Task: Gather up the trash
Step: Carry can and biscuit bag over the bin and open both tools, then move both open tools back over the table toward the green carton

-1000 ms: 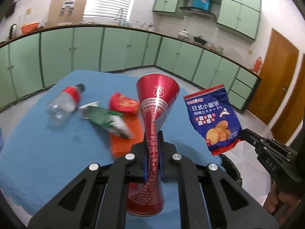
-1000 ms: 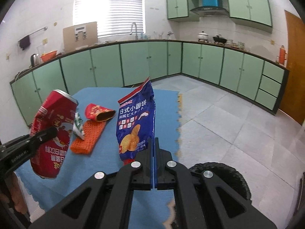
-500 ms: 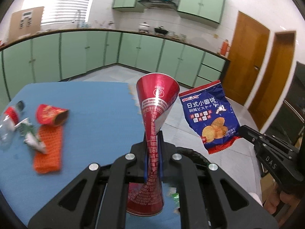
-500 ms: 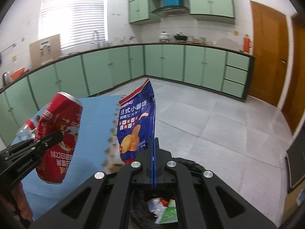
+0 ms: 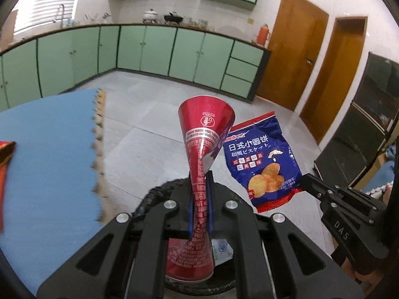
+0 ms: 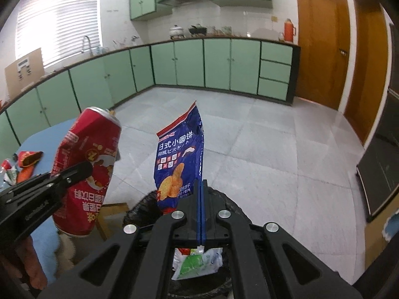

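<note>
Right wrist view: both tongs hang over the black-lined bin (image 6: 139,206), the right gripper (image 6: 200,214) clamped on the upright blue snack bag (image 6: 180,159), the left gripper (image 5: 199,199) pinching the crushed red can (image 5: 202,144), long axis vertical.

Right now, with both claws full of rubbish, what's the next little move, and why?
Probably open both claws. The left claw pinches the crushed red can and the right claw grips the blue snack bag, both seemingly over the black-lined bin, so they should drop in.
</note>
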The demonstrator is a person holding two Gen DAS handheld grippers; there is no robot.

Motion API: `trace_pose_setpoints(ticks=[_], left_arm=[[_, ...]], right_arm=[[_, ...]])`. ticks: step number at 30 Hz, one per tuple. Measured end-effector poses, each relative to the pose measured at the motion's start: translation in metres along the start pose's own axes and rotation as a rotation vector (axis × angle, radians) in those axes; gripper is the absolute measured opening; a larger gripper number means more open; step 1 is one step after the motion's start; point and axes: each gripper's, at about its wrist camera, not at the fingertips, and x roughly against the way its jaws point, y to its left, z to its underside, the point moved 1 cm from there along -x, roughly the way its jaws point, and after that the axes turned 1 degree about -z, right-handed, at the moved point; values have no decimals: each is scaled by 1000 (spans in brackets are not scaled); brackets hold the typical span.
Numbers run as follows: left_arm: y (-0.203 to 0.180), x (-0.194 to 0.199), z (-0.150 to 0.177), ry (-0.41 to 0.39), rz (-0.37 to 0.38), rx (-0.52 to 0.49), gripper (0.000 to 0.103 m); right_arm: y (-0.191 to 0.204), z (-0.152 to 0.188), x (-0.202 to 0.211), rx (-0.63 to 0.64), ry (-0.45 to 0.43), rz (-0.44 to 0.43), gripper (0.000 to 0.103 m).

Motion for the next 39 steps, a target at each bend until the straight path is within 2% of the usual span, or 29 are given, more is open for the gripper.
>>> trace_pose_setpoints(ticks=[7, 8, 9, 11, 13, 16, 18, 21, 24, 30, 39], left_arm=[[-5, -50, 4, 116, 31, -11, 9], [-5, -55, 5, 128, 40, -8, 14], [-3, -56, 7, 131, 44, -7, 28], [-1, -57, 8, 126, 43, 2, 42], [1, -56, 9, 127, 48, 9, 42], [9, -49, 6, 115, 45, 28, 44], [17, -36, 2, 87, 33, 41, 51], [31, -13, -5, 36, -5, 61, 62], [54, 16, -9, -19, -65, 85, 73], [105, 80, -9, -108, -225, 104, 79], [189, 168, 12, -148, -476, 166, 80]], right_arm=[[-17, 15, -32, -26, 93, 12, 2], [-19, 18, -36, -32, 105, 15, 3], [-21, 17, -38, -36, 112, 18, 9], [-24, 18, -42, -51, 127, 24, 15], [-29, 18, -42, -64, 129, 30, 20], [-29, 16, -38, -67, 116, 43, 37], [-28, 13, -35, -61, 99, 46, 56], [-20, 6, -26, -45, 59, 58, 75], [-9, -1, -15, -36, 21, 50, 88], [37, -15, 6, 22, -38, -28, 94], [148, -25, 20, 140, -83, -216, 95]])
